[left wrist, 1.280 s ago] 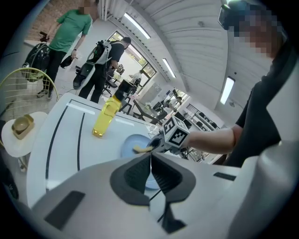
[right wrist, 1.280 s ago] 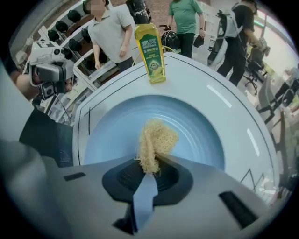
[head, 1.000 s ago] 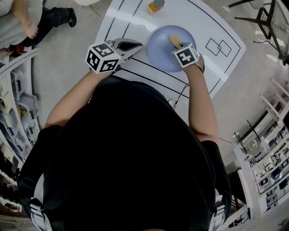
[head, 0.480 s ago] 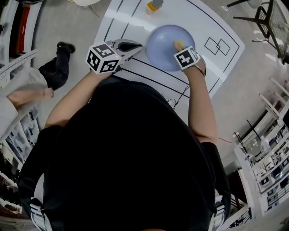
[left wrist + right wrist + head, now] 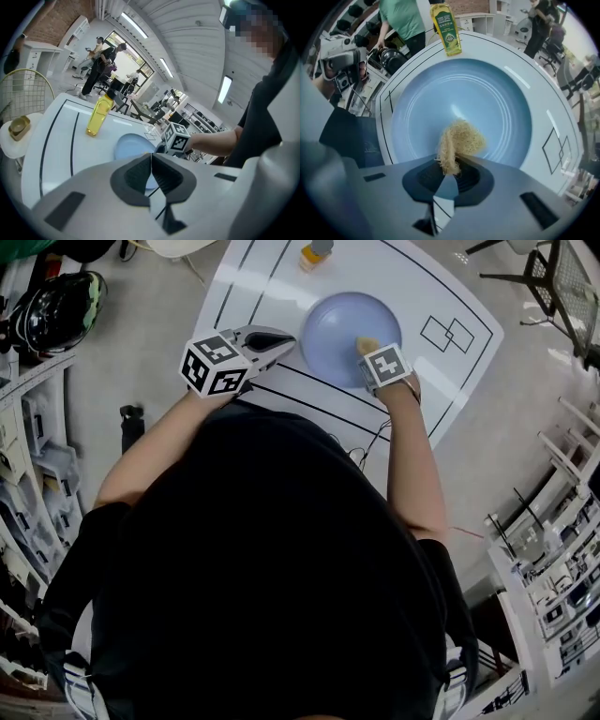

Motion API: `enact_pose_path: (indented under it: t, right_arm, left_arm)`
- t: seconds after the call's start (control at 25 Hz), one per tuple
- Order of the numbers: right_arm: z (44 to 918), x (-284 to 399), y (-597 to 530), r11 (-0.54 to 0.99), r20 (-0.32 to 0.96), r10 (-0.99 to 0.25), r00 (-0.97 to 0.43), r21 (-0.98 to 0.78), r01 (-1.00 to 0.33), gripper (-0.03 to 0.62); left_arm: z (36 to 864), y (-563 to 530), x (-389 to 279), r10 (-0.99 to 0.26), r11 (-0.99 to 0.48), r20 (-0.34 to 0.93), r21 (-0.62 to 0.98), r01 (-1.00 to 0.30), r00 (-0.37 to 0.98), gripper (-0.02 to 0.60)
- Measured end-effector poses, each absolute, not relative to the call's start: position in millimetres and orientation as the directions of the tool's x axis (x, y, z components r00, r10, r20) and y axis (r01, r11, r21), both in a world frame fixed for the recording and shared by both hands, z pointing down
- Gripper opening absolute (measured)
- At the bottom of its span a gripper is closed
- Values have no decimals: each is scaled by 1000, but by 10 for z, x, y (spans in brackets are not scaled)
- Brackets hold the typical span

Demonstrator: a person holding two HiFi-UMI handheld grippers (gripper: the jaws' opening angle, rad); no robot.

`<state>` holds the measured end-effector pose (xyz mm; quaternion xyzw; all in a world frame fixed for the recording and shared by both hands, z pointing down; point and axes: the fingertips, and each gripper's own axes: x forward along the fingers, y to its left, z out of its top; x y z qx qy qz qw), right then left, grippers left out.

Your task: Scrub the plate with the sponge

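**A:** Two grippers appear in the head view. Where do they stand?

**B:** The left gripper [image 5: 284, 337] lies over the white table [image 5: 246, 282], just beside the left rim of the blue plate [image 5: 328, 324]. The right gripper [image 5: 368, 351] reaches over the near right part of the plate, with the yellow sponge [image 5: 365, 342] at its tip. A yellow bottle [image 5: 313, 253] stands beyond the plate.

**A:** Left gripper view: how are the jaws?

**B:** Closed pad against pad, with nothing between them. The plate [image 5: 127, 144] and the bottle [image 5: 99, 116] lie ahead. The marker cube [image 5: 176, 138] of the right gripper sits at the plate's right edge.

**A:** Right gripper view?

**B:** The jaws are pinched on the sponge [image 5: 458, 140], a fibrous tuft that pokes out forward. It lies against the inner surface of the plate [image 5: 483, 93], towards the near side. The bottle [image 5: 446, 23] stands upright just beyond the far rim.
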<state>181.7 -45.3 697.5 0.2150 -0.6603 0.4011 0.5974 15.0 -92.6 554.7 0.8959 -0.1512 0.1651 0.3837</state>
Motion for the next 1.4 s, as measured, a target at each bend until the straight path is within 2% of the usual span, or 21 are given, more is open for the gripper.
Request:
enact_pose_path:
  t: [0.52, 1.0, 1.4]
  right_arm:
    - [7014, 1664, -255, 462, 924, 205, -323, -382, -800, 42]
    - [6915, 1281, -235, 323, 839, 199, -506, -543, -775, 41]
    - [6653, 1077, -471, 357, 792, 42, -609, -581, -731, 40]
  left_arm:
    - [5533, -873, 197, -133, -672, 410, 632, -386, 902, 9]
    - [5438, -815, 144, -132, -680, 416, 623, -387, 900, 9]
    - [5361, -755, 142, -139, -696, 417, 604, -388, 898, 9]
